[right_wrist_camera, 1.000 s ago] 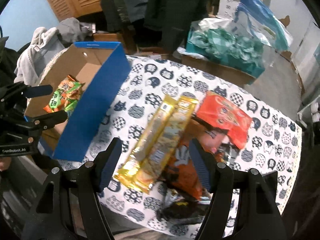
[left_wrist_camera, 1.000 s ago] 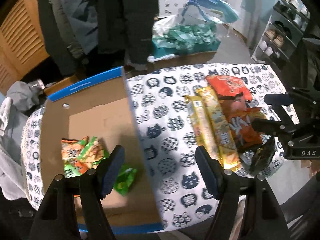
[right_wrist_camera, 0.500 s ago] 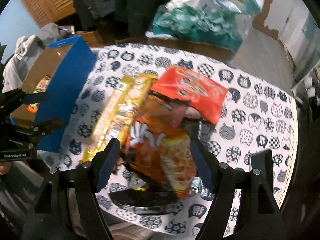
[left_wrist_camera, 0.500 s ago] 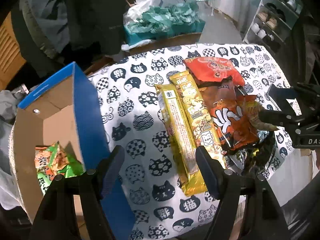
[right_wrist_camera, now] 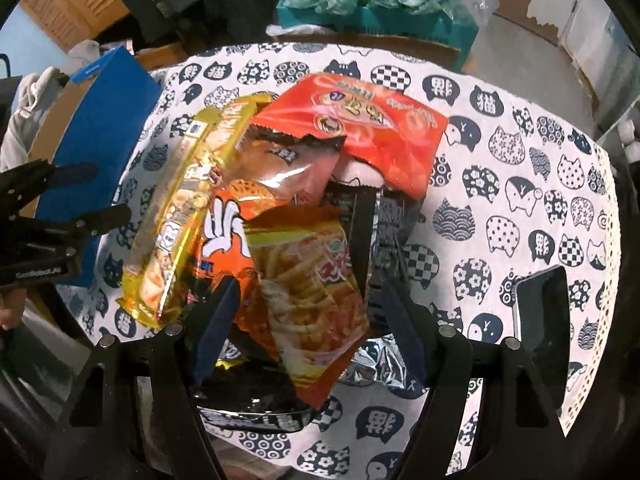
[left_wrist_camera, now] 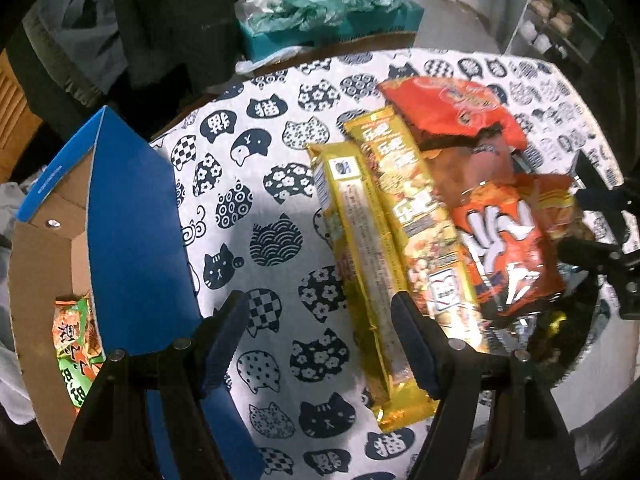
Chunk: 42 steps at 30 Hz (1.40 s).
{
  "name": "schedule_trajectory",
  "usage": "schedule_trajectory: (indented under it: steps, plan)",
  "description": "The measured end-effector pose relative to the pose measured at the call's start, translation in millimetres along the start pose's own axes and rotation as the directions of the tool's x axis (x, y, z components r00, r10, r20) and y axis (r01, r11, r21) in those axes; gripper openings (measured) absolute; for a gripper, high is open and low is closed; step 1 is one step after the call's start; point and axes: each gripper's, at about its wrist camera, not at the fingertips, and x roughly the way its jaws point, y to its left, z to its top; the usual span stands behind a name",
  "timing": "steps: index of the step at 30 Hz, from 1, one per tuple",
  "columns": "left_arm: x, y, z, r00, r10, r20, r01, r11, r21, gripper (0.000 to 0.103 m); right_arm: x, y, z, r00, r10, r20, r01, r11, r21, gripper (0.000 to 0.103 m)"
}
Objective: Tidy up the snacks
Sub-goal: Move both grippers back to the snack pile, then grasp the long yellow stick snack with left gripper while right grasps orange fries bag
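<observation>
Left gripper (left_wrist_camera: pixel 316 344): jaws apart, empty, above the cat-print tablecloth (left_wrist_camera: pixel 280 200); one finger just beside the yellow snack bars (left_wrist_camera: pixel 372 248). Right gripper (right_wrist_camera: pixel 308 320): jaws apart, straddling the fries packet (right_wrist_camera: pixel 312 292) atop the snack pile at the table's near edge; pad contact unclear. Blue cardboard box (left_wrist_camera: pixel 132 240) at the left edge holds a green-orange packet (left_wrist_camera: pixel 74 344).

Behind the cat-print worktop (left_wrist_camera: pixel 256 184), dark coats (left_wrist_camera: pixel 160 20) hang near a louvred wooden door (right_wrist_camera: pixel 76 8); a shelf (left_wrist_camera: pixel 560 24) stands right.
</observation>
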Motion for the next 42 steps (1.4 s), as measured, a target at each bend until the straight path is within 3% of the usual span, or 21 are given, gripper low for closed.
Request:
schedule_trajectory:
  steps: [7, 17, 22, 28, 30, 31, 32, 37, 42]
  plan:
    - [19, -1, 1, 0.999, -0.025, -0.044, 0.025, 1.000, -0.019, 0.075, 5, -3, -2, 1.000, 0.010, -0.009, -0.010, 1.000, 0.003, 0.074]
    - [27, -11, 5, 0.995, -0.086, -0.050, 0.085, 0.996, -0.022, 0.078, 17, -11, 2, 0.999, 0.020, -0.027, -0.019, 1.000, 0.019, 0.074]
    - [42, -21, 8, 0.995, -0.058, -0.079, 0.058, 0.998, 0.001, 0.078, 17, -14, 2, 1.000, 0.024, -0.021, -0.023, 0.999, 0.031, 0.074]
    - [45, -24, 14, 0.998, -0.028, -0.053, 0.030, 0.999, 0.025, 0.078, 21, -13, 3, 1.000, 0.030, 0.000, -0.030, 0.999, 0.026, 0.074]
    - [44, -23, 15, 0.999, -0.032, -0.041, 0.033, 0.999, 0.028, 0.066, 25, -9, 4, 0.999, 0.042, 0.004, -0.042, 0.999, 0.014, 0.072]
    - [45, -23, 17, 0.999, -0.038, -0.037, 0.039, 0.999, 0.035, 0.058, 26, -8, 4, 0.999, 0.045, 0.006, -0.045, 0.999, 0.005, 0.066]
    - [46, -25, 18, 0.998, -0.051, -0.044, 0.053, 0.998, 0.046, 0.042, 27, -7, 3, 0.998, 0.057, 0.004, -0.057, 0.998, 0.001, 0.062]
    - [39, -30, 12, 0.999, -0.034, -0.026, 0.036, 0.996, 0.076, 0.032, 22, -4, 3, 0.997, 0.071, 0.007, -0.071, 0.997, -0.006, 0.039]
    - [29, -22, 7, 1.000, -0.006, -0.003, 0.007, 0.998, 0.066, 0.029, 11, -3, 2, 0.998, 0.049, 0.031, -0.048, 0.999, -0.011, 0.036]
